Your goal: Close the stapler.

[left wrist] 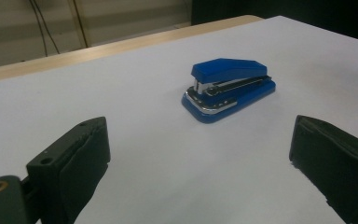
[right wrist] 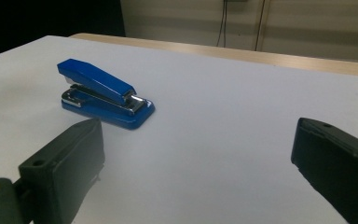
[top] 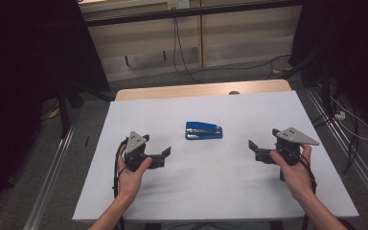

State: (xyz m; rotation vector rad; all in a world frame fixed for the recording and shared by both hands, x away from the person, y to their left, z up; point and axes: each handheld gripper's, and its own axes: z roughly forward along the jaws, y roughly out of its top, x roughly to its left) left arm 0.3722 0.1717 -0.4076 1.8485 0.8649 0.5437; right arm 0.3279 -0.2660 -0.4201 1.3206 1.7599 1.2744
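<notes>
A blue stapler (top: 203, 130) with a chrome inner part lies flat near the middle of the white table top (top: 211, 191). My left gripper (top: 156, 144) rests in a hand to the stapler's left, jaws wide apart and empty, pointing toward it. In the left gripper view the stapler (left wrist: 228, 88) sits a short way beyond the open left gripper (left wrist: 198, 135). My right gripper (top: 263, 138) is held to the stapler's right, also open and empty. The right gripper view has the stapler (right wrist: 105, 95) ahead and to the left of the right gripper (right wrist: 196, 135).
A strip of bare wood (top: 172, 90) shows along the table's far edge. Cables (top: 182, 52) trail over the grey floor behind it. Dark stands (top: 64, 105) flank the table, and metal rails (top: 52, 167) run along both sides.
</notes>
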